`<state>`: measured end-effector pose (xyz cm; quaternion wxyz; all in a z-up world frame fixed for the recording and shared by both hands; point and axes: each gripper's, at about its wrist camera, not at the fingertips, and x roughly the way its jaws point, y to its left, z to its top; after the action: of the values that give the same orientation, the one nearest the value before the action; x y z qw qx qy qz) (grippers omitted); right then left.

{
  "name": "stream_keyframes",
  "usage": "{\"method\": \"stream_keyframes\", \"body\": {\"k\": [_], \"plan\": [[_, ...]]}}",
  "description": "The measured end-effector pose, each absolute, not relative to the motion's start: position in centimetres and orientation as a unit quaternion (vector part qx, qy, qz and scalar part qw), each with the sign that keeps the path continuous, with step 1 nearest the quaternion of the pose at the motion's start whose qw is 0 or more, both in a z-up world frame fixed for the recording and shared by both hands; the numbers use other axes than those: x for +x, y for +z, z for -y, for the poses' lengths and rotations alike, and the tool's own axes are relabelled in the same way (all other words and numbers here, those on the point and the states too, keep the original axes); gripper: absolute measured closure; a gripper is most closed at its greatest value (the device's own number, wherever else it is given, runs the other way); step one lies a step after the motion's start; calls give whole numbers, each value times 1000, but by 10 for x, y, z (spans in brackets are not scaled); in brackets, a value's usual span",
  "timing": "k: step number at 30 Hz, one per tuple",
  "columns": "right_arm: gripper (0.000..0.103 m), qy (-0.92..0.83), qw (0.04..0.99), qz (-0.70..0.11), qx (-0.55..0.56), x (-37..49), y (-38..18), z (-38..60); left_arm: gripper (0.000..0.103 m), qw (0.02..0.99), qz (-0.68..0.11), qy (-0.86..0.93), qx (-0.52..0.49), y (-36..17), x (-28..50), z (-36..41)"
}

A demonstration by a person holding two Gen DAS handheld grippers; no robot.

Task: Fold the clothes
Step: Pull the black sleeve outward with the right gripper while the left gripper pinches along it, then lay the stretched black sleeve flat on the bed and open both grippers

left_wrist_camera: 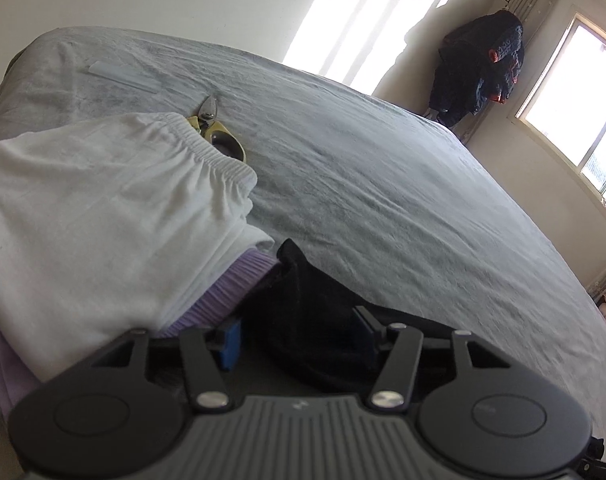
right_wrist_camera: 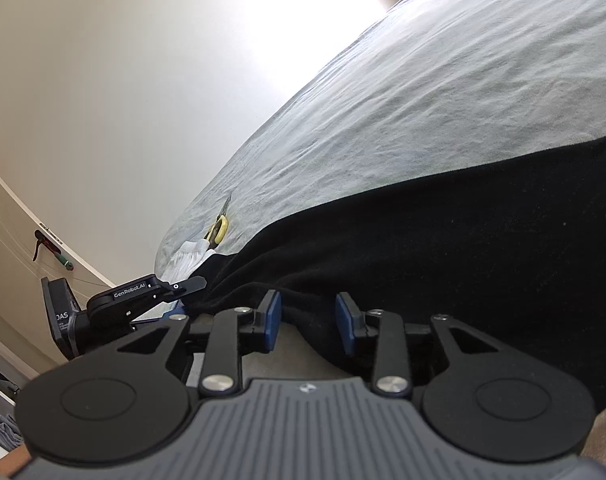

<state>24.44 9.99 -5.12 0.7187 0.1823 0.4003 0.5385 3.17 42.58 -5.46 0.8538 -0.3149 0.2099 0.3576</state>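
Observation:
A black garment (right_wrist_camera: 463, 260) lies spread over the near side of the bed. Its edge runs between the blue pads of my right gripper (right_wrist_camera: 309, 322), whose jaws stand apart around it without pinching. In the left wrist view a bunched corner of the black garment (left_wrist_camera: 303, 300) sits between the separated fingers of my left gripper (left_wrist_camera: 297, 334), which is open. Left of it lies a folded white garment (left_wrist_camera: 103, 208) on top of a folded lilac one (left_wrist_camera: 223, 292). The left gripper (right_wrist_camera: 183, 286) also shows at the garment's far left corner in the right wrist view.
A grey sheet (left_wrist_camera: 383, 160) covers the bed. Yellow-handled shears (left_wrist_camera: 219, 132) lie beside the white garment's waistband, and a flat white strip (left_wrist_camera: 123, 76) lies farther back. Dark clothes (left_wrist_camera: 479, 68) hang in the corner near a window (left_wrist_camera: 575, 112).

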Motion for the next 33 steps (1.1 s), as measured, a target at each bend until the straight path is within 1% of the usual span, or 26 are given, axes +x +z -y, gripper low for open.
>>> {"method": "stream_keyframes", "body": {"k": [1,2,3,5,8,10,11,13,14,16,18,19,21,24,28,30,33], "plan": [[66,537,721,-393,192,246,-49,-95,75,850,-199,375,-311,-56,37,-424],[66,532,727,-386,200,248,-47,-90,88,846,-189,385,-316,-57,40,-425],[66,526,732,-379,209,250,-44,-85,91,845,-174,389,-323,-57,42,-426],[65,504,752,-366,216,253,-42,-75,91,849,-128,395,-327,-51,40,-426],[65,463,789,-352,198,254,-41,-70,92,872,-35,391,-293,-30,28,-421],[65,445,800,-355,187,255,-44,-74,91,878,-11,395,-270,-26,25,-423],[65,442,801,-360,181,254,-47,-79,91,878,-12,402,-260,-27,25,-424],[65,439,803,-368,163,250,-51,-89,91,873,-31,424,-241,-37,30,-429],[65,443,804,-368,150,245,-53,-96,91,866,-53,442,-229,-44,33,-432],[65,452,805,-364,122,233,-56,-110,89,848,-80,465,-241,-54,32,-442],[63,459,808,-357,95,221,-56,-123,83,841,-83,471,-254,-52,26,-447],[62,462,810,-350,83,218,-55,-128,74,838,-81,473,-258,-50,22,-447],[61,469,814,-337,61,211,-52,-138,60,846,-81,465,-246,-42,19,-442],[61,473,809,-341,74,217,-49,-134,60,881,-109,402,-224,-35,30,-427],[61,491,799,-338,86,217,-42,-127,60,921,-167,317,-152,-40,53,-404],[61,510,784,-343,92,214,-42,-128,60,916,-212,315,-128,-48,62,-403],[61,542,756,-361,66,205,-49,-143,75,888,-262,351,-137,-59,61,-417]]}}
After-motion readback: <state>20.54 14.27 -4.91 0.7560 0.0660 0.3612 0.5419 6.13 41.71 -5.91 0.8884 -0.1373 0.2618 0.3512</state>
